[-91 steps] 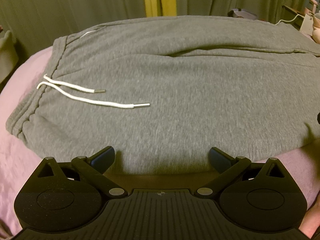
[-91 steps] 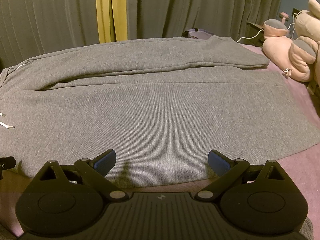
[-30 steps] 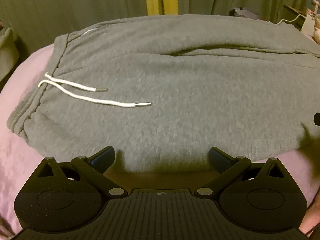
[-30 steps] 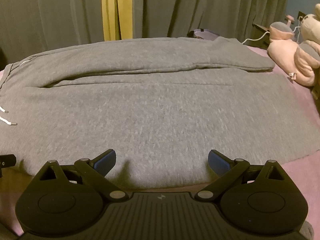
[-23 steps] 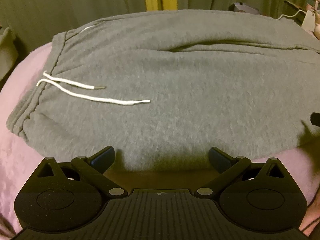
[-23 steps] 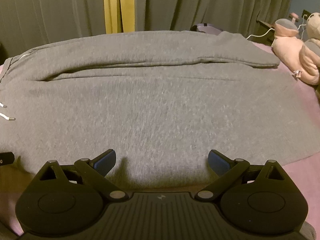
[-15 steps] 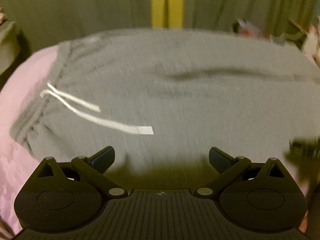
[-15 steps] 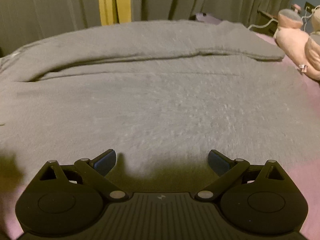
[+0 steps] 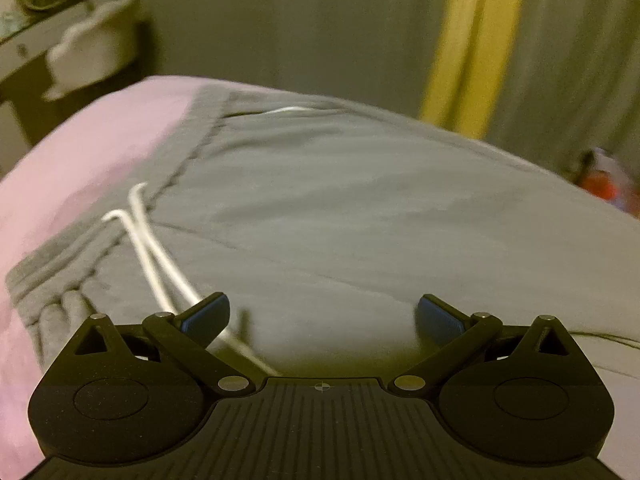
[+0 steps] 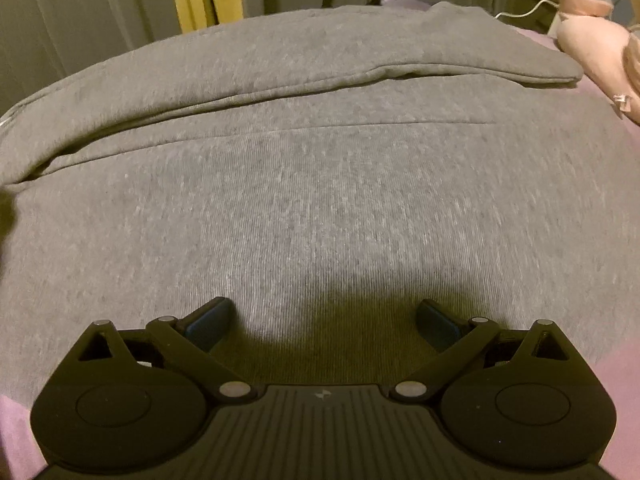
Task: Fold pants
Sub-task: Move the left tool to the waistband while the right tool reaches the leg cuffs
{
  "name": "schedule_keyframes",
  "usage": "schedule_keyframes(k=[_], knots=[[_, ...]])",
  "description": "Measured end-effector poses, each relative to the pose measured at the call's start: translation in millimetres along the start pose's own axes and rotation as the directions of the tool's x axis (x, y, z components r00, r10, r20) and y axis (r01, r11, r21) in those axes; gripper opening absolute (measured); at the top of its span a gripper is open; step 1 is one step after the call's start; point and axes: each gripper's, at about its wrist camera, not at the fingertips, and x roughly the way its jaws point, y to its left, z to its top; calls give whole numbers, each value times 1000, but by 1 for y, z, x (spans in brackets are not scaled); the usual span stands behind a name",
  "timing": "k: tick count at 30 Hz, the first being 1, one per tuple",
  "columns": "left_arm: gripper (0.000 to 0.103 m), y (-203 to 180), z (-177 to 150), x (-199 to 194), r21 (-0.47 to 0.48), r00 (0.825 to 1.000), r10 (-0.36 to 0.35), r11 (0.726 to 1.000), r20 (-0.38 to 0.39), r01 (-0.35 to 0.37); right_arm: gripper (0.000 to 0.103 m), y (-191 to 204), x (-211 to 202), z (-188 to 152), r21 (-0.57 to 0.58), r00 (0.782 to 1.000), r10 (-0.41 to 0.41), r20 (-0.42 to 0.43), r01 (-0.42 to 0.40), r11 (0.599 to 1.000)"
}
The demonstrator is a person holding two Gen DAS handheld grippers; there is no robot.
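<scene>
Pants lay flat on the pink bed, drawstring at ten o'clock. Both our grippers, left and right, hung with jaws apart; we judged pinching the near edge evenly best.

home bedroom: pink bed sheet, floor-length curtains, plush toy at bed's far right corner.

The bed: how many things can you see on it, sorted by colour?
Grey: 1, the sweatpants, spread out flat.
White: 2, the drawstring ends by the waistband.
Pink: 1, the plush toy at the far corner, only partly in view.
Total: 4, all lying on the pink bedsheet.
</scene>
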Motion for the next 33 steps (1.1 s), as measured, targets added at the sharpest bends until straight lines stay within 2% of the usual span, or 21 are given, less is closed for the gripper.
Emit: schedule_keyframes(k=[2, 4, 8, 11, 12, 13, 15, 19, 21, 23, 28, 29, 30, 31, 33], knots=[[103, 9, 3, 14, -17, 997, 79, 997, 13, -78, 99, -5, -1, 17, 15, 1000, 22, -14, -21, 1000], [103, 21, 5, 22, -68, 991, 125, 990, 45, -122, 99, -15, -4, 40, 61, 998, 35, 60, -39, 997], [103, 29, 7, 35, -119, 974, 174, 980, 146, -157, 98, -35, 7, 118, 200, 981, -8, 192, -32, 979], [103, 25, 3, 46, -103, 960, 196, 979, 199, -178, 83, -44, 27, 174, 277, 969, -26, 247, -45, 960], [103, 22, 1, 49, -95, 958, 191, 980, 215, -174, 76, -46, 36, 194, 301, 965, -40, 258, -41, 953], [103, 19, -3, 51, -87, 957, 185, 982, 222, -169, 73, -47, 47, 215, 326, 964, -54, 261, -35, 945], [103, 16, -6, 57, -88, 954, 188, 981, 232, -172, 56, -47, 66, 246, 366, 960, -74, 269, -31, 930], [103, 18, -7, 63, -118, 954, 183, 980, 238, -159, 56, -50, 105, 289, 440, 964, -96, 250, -25, 898], [103, 18, -7, 63, -127, 953, 183, 980, 240, -156, 64, -47, 120, 307, 458, 966, -110, 235, -10, 889], [103, 18, -7, 63, -130, 952, 185, 979, 244, -157, 70, -45, 134, 319, 474, 966, -147, 211, 30, 880], [103, 18, -8, 68, -147, 950, 184, 978, 252, -150, 70, -39, 168, 332, 478, 967, -240, 89, 170, 862], [103, 19, -8, 68, -150, 950, 184, 977, 253, -149, 65, -40, 174, 332, 485, 961, -266, 68, 202, 851], [103, 19, -8, 68, -152, 950, 184, 977, 254, -149, 53, -40, 176, 331, 484, 953, -297, 63, 231, 844], [103, 19, -8, 68, -154, 950, 184, 977, 254, -148, 47, -40, 176, 329, 482, 941, -329, 74, 255, 838], [103, 19, -8, 68, -159, 951, 181, 977, 252, -144, 20, -42, 174, 326, 462, 928, -363, 88, 285, 840]])
